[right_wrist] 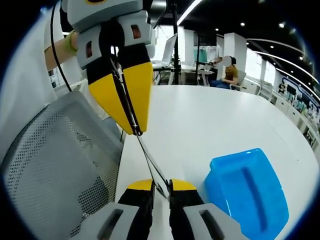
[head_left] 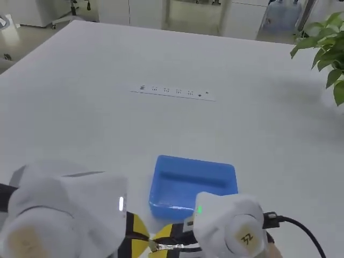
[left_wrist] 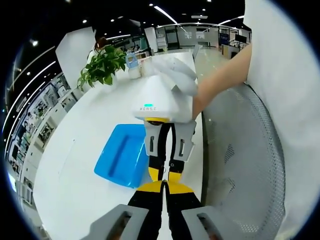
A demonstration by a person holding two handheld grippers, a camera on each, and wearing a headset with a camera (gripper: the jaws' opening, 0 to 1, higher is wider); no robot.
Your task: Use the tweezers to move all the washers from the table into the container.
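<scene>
The thin metal tweezers (right_wrist: 131, 107) run between my two grippers, which meet tip to tip over the table's near edge. My left gripper (left_wrist: 163, 190) is shut on one end of them. Their other end sits between the yellow jaws of my right gripper (right_wrist: 160, 188), which look closed on it. In the head view the left gripper (head_left: 141, 236) and right gripper (head_left: 173, 232) are just in front of the blue container (head_left: 193, 180). A row of small dark pieces (head_left: 172, 91), likely the washers, lies far out on the white table.
A grey mesh chair (right_wrist: 55, 150) stands right behind the table's near edge. A potted plant (head_left: 325, 48) reaches over the far right corner. A person (right_wrist: 231, 70) sits far beyond the table (head_left: 80, 107), which is broad, white and bare around the container.
</scene>
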